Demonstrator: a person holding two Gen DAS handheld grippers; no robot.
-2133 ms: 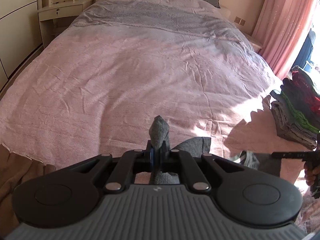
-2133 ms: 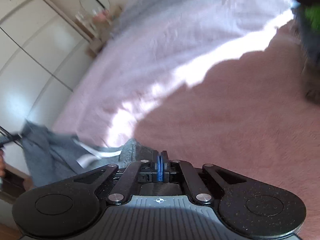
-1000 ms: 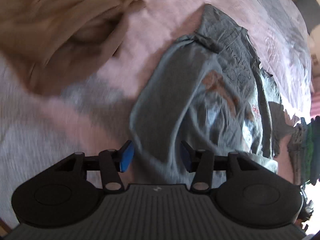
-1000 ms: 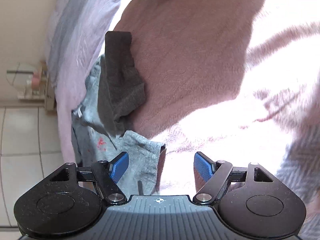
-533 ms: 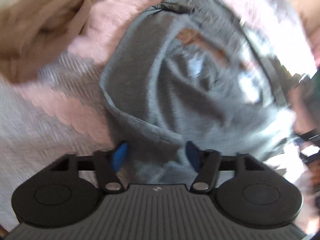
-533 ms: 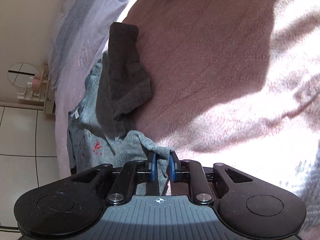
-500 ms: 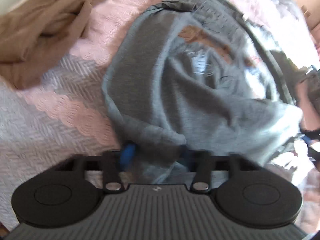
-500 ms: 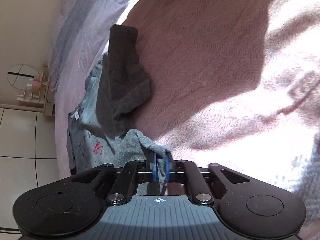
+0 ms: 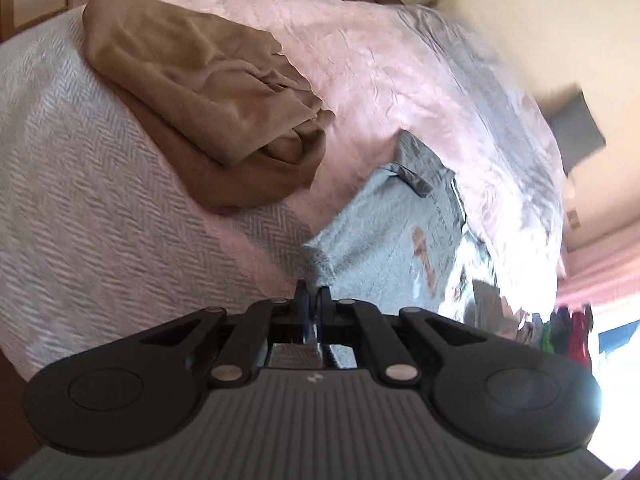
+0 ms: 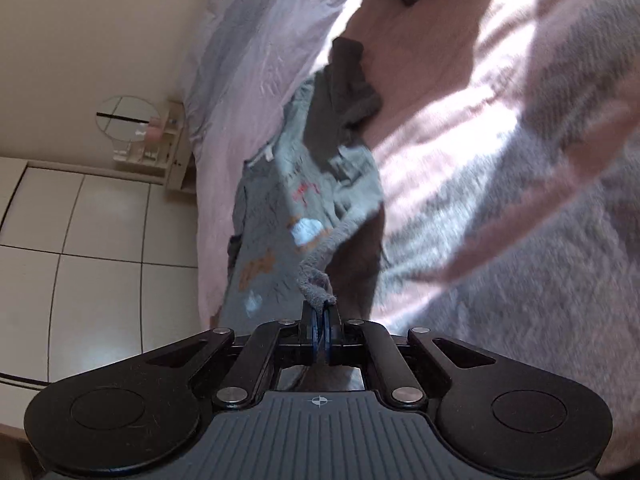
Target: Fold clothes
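Note:
A grey printed T-shirt (image 9: pixel 384 236) stretches over the pink bedspread (image 9: pixel 372 60), its near hem lifted off the bed. My left gripper (image 9: pixel 311 300) is shut on one corner of that hem. In the right wrist view the same grey T-shirt (image 10: pixel 276 216) hangs from my right gripper (image 10: pixel 321 314), which is shut on a bunched bit of hem. A darker sleeve (image 10: pixel 344 92) trails at the shirt's far end. Orange, red and white prints show on the fabric.
A crumpled brown garment (image 9: pixel 208 104) lies on the bed to the left of the shirt. A stack of folded clothes (image 9: pixel 568 328) sits at the far right by a pink curtain. White wardrobe doors (image 10: pixel 80 248) and a small shelf with a round mirror (image 10: pixel 132 120) stand beyond the bed.
Both grippers closed on the shirt's near hem and lifted it up and back. The shirt now stretches out from the jaws instead of lying crumpled on the bed.

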